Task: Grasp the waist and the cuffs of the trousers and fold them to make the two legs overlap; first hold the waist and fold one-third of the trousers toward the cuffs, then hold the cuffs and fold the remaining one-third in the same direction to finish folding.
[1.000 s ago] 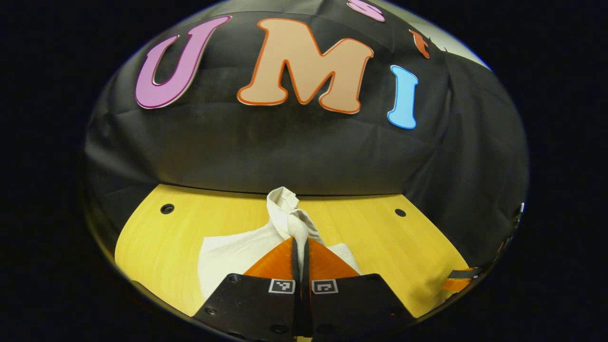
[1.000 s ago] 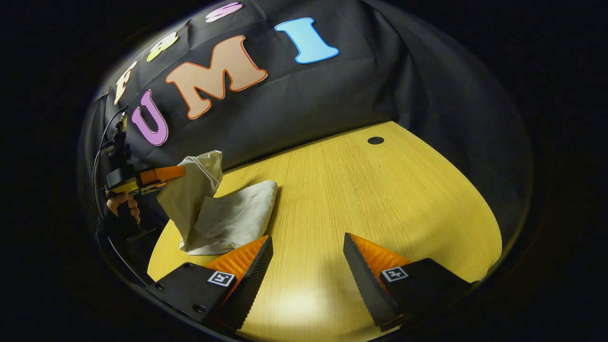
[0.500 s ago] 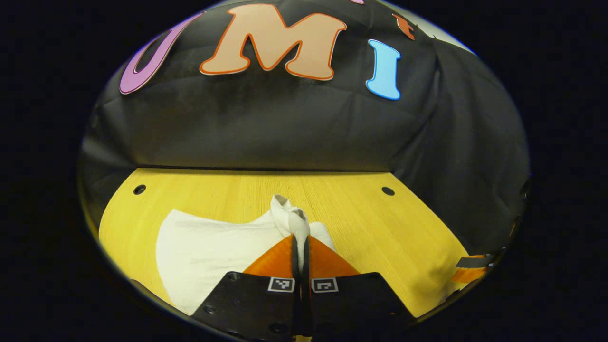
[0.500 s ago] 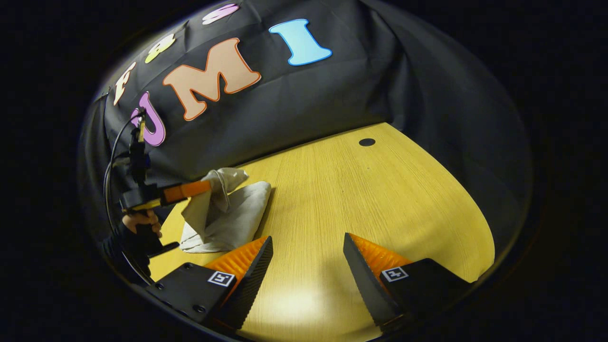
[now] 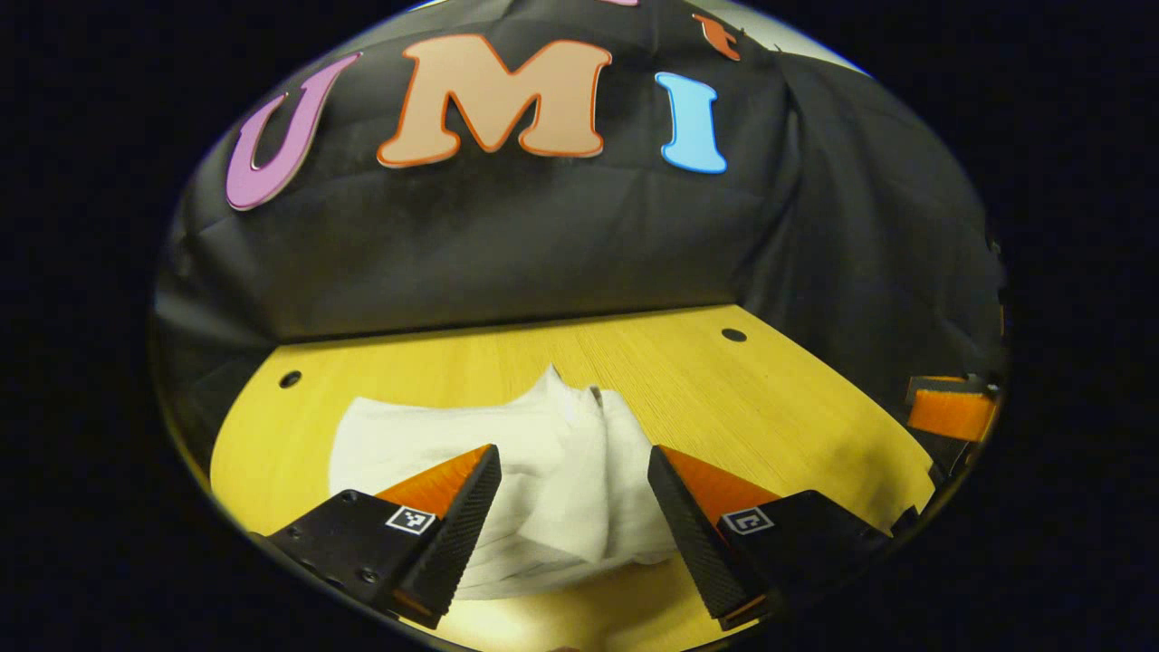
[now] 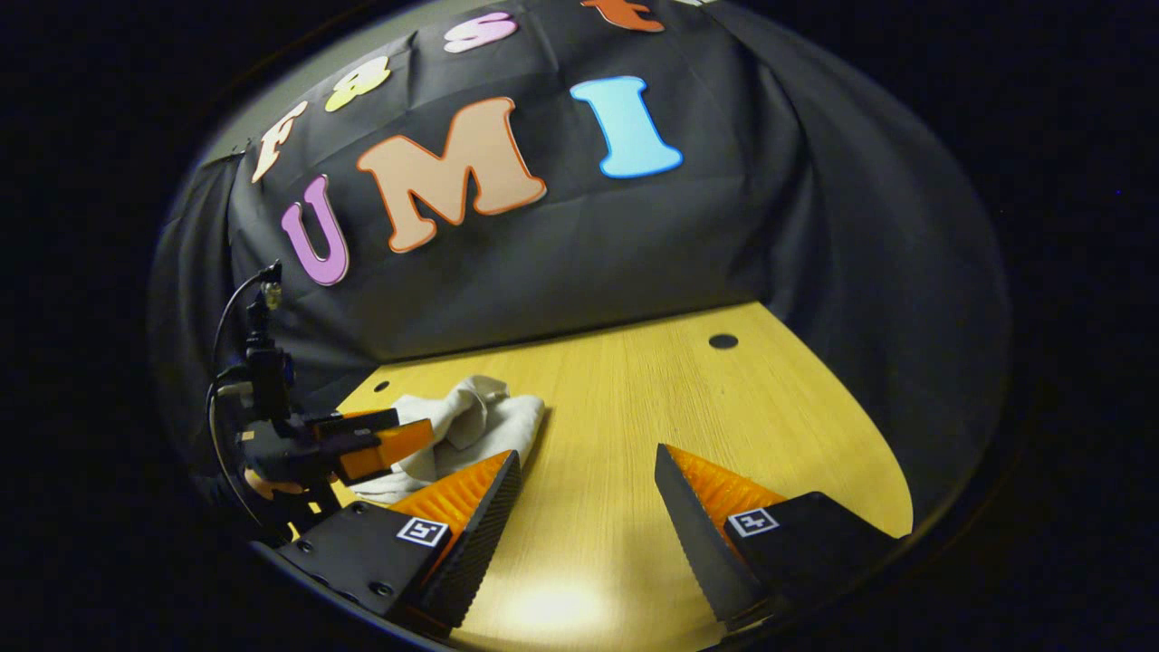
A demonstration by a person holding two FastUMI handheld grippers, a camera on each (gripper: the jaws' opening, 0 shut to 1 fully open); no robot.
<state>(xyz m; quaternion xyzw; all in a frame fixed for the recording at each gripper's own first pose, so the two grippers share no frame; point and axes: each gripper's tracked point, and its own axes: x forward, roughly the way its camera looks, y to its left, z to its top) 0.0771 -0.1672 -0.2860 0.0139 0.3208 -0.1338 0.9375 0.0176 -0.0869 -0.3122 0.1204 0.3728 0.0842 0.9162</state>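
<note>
Here, close in on the left gripper view, the left gripper (image 5: 572, 484) stands with its jaws spread wide and nothing held between them, the two fingers set apart on either side of the folded white cloth trousers (image 5: 507, 462). The trousers lie in a soft bundle on the yellow wood-grain tabletop (image 5: 779, 407), their near edge showing stacked layers between the fingers, their top rising to a small crumpled peak toward the far side. No finger presses on the cloth as far as I can tell. Off at the right edge of that view a bit of the right gripper (image 5: 951, 409) pokes in, well apart from the trousers. In the right gripper view the right gripper (image 6: 587, 493) also has its jaws wide open and empty, over bare tabletop (image 6: 724, 417), with the trousers (image 6: 471, 421) lying just beyond its left-hand finger. Farther off on the left of that view the left gripper (image 6: 385, 439) shows side-on, held by a person's hand (image 6: 267, 484) and poised just beside the near end of the bundle, a dark cable curling up from its body. Beyond the trousers, small round dark holes (image 5: 733, 335) sit in the tabletop near its far edge, and behind that hangs the black cloth booth wall (image 5: 543, 244).
</note>
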